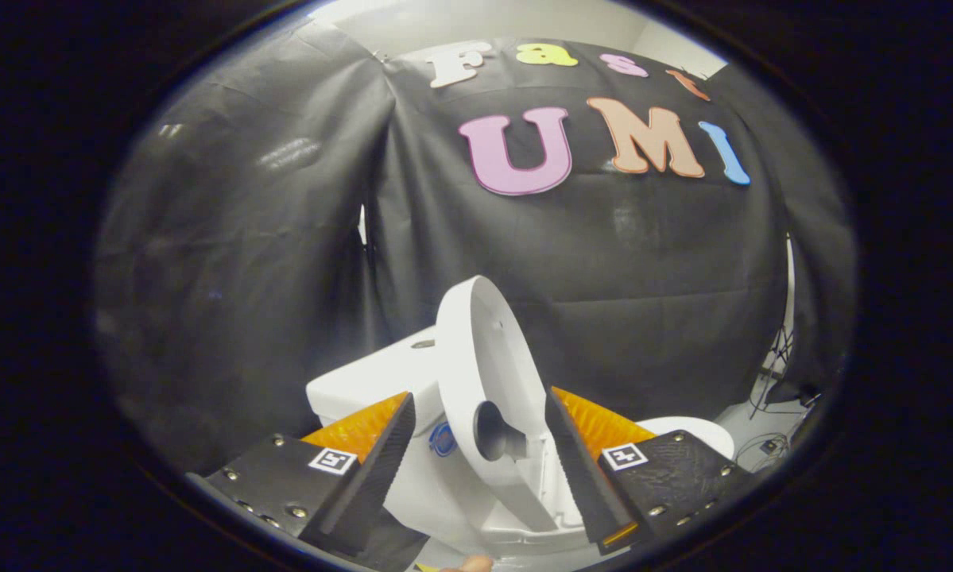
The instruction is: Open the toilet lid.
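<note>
The hand-held gripper (476, 429) has its two black ribbed fingers (381, 469) spread well apart, with orange padding behind each and a small square marker on each black base plate. Between the fingers stands the white plastic oval toilet lid (488, 373), raised up on its hinge. Its long axis runs nearly upright, leaning a little, with the free rounded end pointing up toward the black cloth booth wall (643, 262) and the hinge end down at the white ceramic toilet (444, 485). The lid's inner, hollowed face is turned toward the right finger; its rim edge faces the left one. Neither finger clearly presses on the lid: the left finger sits just beside its rim, the right one near its lower part, and whether either touches is hard to tell. The white boxy cistern (373, 381) sits behind the left finger. A white rounded rim (695, 433) shows beyond the right finger
</note>
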